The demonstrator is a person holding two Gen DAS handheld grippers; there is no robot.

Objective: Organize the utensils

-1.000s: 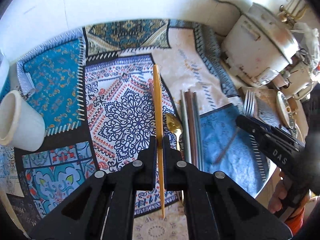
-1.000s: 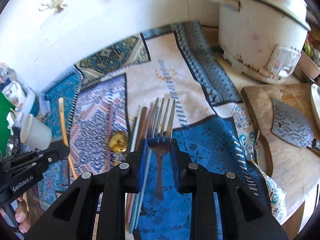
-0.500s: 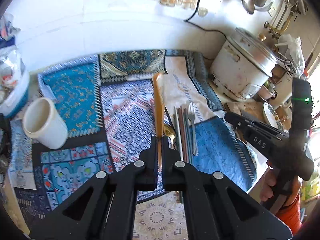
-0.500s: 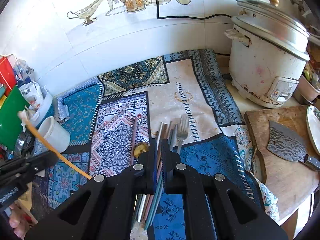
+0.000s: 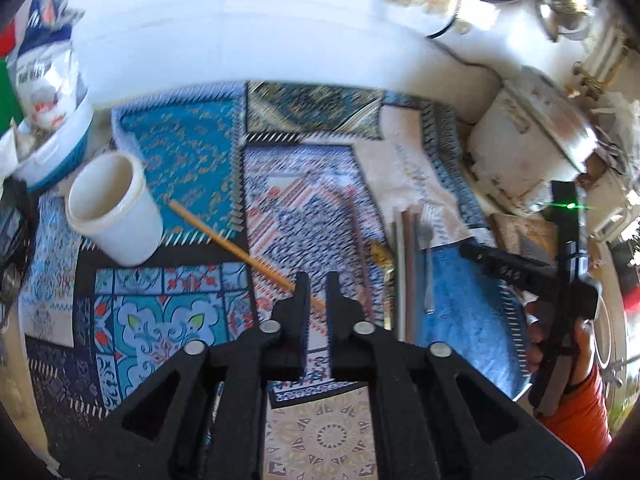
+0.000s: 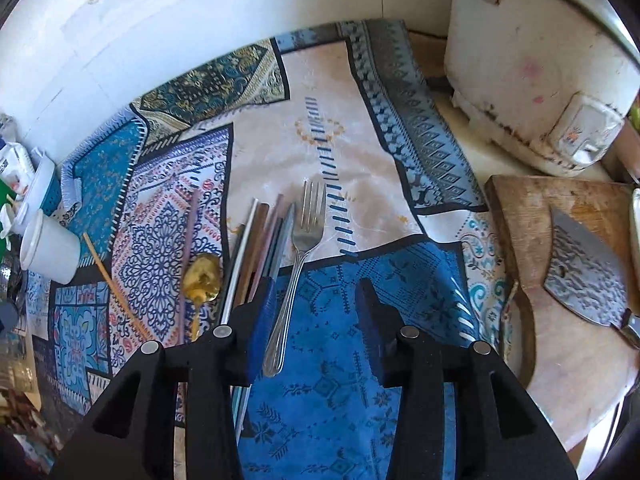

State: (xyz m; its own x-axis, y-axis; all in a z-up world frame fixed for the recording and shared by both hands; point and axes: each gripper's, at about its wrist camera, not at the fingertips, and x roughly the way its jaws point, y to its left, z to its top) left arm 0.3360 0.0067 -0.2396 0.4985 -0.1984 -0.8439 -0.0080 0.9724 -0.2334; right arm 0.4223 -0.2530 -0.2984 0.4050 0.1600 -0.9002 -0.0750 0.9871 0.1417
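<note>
Left hand-held gripper point(image 5: 318, 280) just parting, narrow gap, yellow chopstick point(image 5: 224, 236) lying loose on cloth beneath. Right hand-held gripper point(image 6: 316, 292) just spreading, fork point(image 6: 298, 256) lying free between jaws beside chopstick bundle point(image 6: 256, 248).

White tiled wall point(image 6: 208, 20) behind counter — patchwork patterned cloth point(image 6: 360, 152) over it, sunlit.

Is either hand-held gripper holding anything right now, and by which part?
Nothing. Both have just opened: the yellow chopstick lies free below the left; the fork lies loose between the right's jaws.
</note>
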